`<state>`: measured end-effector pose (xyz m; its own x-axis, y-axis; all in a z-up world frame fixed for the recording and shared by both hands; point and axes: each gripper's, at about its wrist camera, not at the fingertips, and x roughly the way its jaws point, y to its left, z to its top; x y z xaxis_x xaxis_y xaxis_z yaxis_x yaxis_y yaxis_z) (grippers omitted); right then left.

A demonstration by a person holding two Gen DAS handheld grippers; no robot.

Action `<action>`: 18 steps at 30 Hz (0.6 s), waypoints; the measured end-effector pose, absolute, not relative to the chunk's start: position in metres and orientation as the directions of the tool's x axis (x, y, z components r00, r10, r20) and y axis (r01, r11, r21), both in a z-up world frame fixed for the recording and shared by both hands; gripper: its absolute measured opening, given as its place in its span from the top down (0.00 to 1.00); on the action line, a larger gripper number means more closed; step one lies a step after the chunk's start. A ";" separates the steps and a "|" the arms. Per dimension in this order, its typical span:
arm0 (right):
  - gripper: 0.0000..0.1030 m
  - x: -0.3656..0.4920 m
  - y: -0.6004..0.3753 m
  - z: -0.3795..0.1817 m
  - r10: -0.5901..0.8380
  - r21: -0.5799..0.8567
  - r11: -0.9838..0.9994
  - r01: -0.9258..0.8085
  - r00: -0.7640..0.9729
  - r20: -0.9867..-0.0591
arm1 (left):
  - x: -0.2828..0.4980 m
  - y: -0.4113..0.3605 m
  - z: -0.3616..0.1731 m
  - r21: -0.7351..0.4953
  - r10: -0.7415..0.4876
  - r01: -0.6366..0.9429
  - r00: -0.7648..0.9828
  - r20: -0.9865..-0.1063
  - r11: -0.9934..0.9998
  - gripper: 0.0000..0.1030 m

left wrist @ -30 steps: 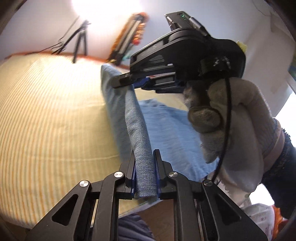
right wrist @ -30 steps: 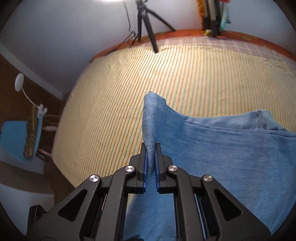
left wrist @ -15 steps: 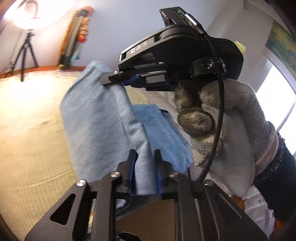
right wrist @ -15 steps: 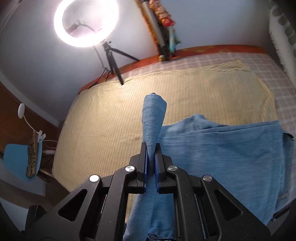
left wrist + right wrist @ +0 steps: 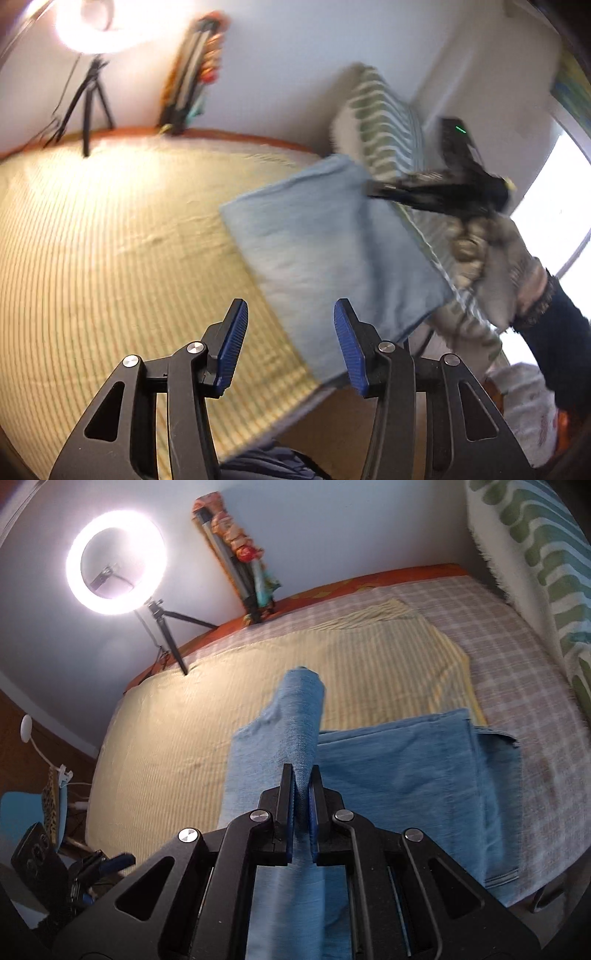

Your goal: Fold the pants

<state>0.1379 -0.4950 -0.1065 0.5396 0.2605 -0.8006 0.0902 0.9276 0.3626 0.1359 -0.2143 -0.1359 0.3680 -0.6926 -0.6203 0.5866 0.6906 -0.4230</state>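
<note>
The pants [image 5: 399, 771] are clamped by the right tongs [image 5: 302, 775], folded layers lying rightward. The left tongs [image 5: 288, 325] are opening, gripping nothing, pants ahead-right.

Home bedroom: bed [image 5: 177, 746], ring light [image 5: 116, 563]

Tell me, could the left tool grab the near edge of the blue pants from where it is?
Probably yes: the left tool is opening with nothing between its blue pads, and the pants lie just ahead on the bed.
</note>
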 end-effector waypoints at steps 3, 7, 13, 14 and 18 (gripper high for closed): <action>0.93 0.134 -0.516 -0.108 0.223 0.341 0.932 0.122 0.548 -0.806 | 0.144 -0.222 -0.148 -0.383 -0.661 0.588 0.379 -0.647 0.713 0.54; 0.93 0.130 -0.544 -0.114 0.170 0.298 0.941 0.160 0.539 -0.825 | 0.139 -0.247 -0.154 -0.340 -0.651 0.629 0.363 -0.667 0.699 0.54; 0.93 0.125 -0.583 -0.128 0.108 0.253 0.942 0.220 0.516 -0.850 | 0.140 -0.303 -0.159 -0.277 -0.653 0.710 0.330 -0.681 0.648 0.54; 0.94 0.125 -0.586 -0.130 0.101 0.247 0.943 0.225 0.512 -0.853 | 0.139 -0.309 -0.158 -0.271 -0.655 0.720 0.324 -0.682 0.639 0.54; 0.94 0.127 -0.594 -0.138 0.076 0.220 0.946 0.239 0.495 -0.865 | 0.135 -0.332 -0.159 -0.246 -0.660 0.756 0.308 -0.685 0.607 0.54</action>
<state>0.1273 -0.5940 -0.1380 0.4954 0.0758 -0.8654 0.2393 0.9457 0.2198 0.1346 -0.3316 -0.1585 0.3075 -0.6600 -0.6854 0.7557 0.6071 -0.2456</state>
